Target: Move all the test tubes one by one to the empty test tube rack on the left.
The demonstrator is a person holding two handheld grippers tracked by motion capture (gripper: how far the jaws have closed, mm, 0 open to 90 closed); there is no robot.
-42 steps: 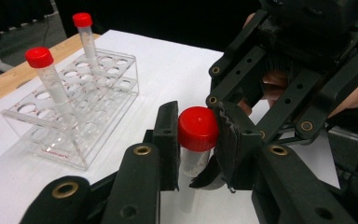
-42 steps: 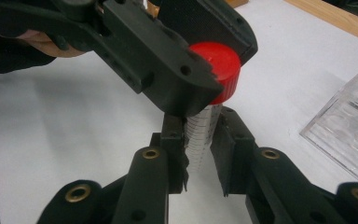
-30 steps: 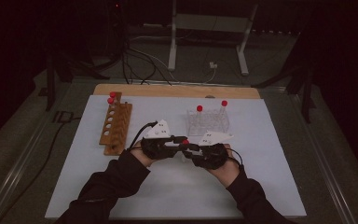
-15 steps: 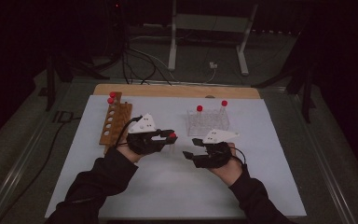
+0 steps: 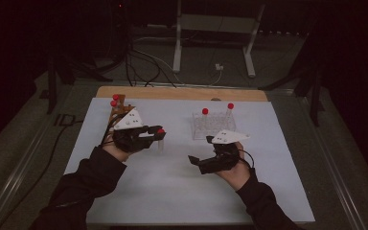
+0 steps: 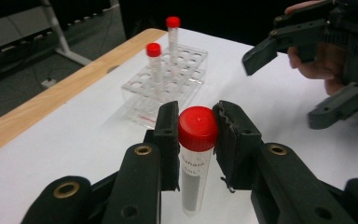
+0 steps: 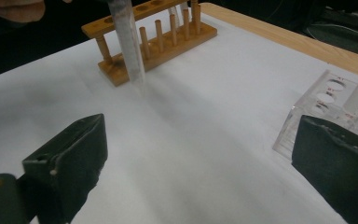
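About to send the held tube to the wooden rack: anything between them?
Nothing visible. The left gripper is shut on the tube, held upright above bare white mat. The wooden rack sits just beyond, with open mat between. The right gripper, jaws just opened, is off to the other side.

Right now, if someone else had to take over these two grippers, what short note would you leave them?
Left gripper: shut on a red-capped tube, held upright near the wooden rack.
Right gripper: jaws have just been opening, nothing between them, over the white mat.
Clear rack: two capped tubes stand in it.
Done: the tube is in the left gripper alone.
Left: probably seat it in the wooden rack, then fetch the next tube.
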